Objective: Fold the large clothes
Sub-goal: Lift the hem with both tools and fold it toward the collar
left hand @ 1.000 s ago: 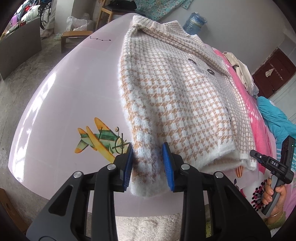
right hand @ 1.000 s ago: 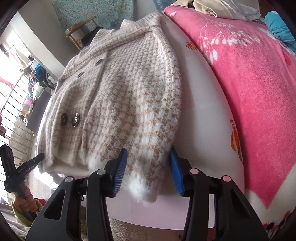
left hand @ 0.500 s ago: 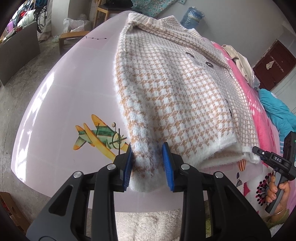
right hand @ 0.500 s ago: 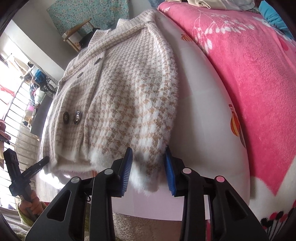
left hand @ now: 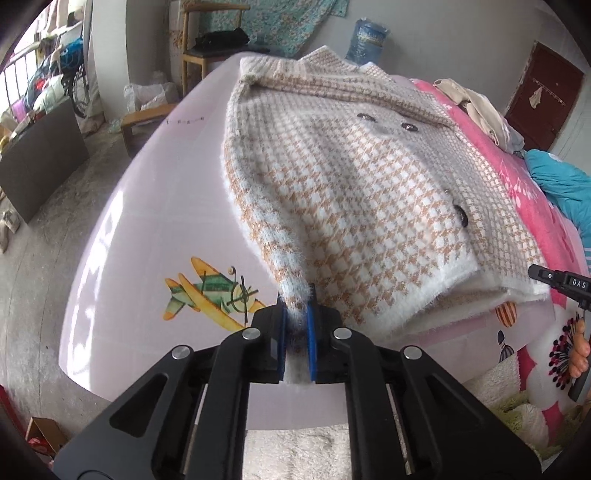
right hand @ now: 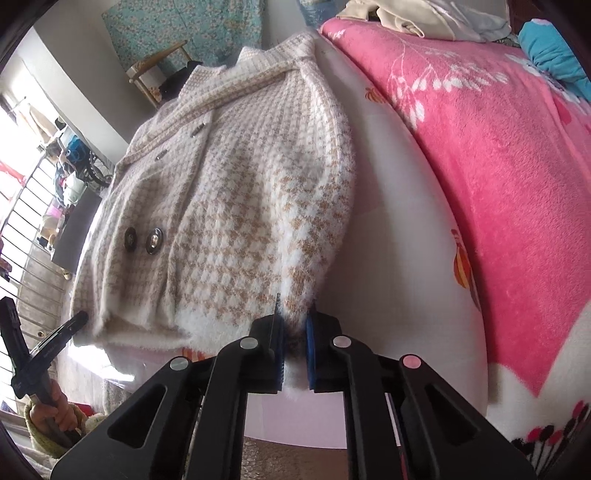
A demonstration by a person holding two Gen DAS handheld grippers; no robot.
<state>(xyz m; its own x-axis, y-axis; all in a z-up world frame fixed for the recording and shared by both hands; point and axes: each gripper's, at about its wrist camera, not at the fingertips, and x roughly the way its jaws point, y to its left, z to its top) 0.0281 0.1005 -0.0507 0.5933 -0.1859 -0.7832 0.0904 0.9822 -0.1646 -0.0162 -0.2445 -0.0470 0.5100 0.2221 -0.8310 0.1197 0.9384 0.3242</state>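
A fuzzy beige-and-white houndstooth jacket lies buttoned and face up on a pale pink sheet. In the left wrist view my left gripper has its jaws closing on the white-edged cuff of the near sleeve, and the blue pads press on it. The right wrist view shows the jacket from the other side. There my right gripper has its jaws closing on the other sleeve's cuff, pads tight on the fluffy edge. Each gripper also shows at the edge of the other's view, held by a hand.
A pink fleece blanket covers the bed beside the jacket, with a blue cloth and pale clothes farther back. A wooden chair, a water bottle and a bare floor lie past the bed's edge.
Both grippers' jaws went from standing apart around the sleeve cuffs to pinching them. The left gripper rose a little and rolled, drawing its cuff up into a ridge.
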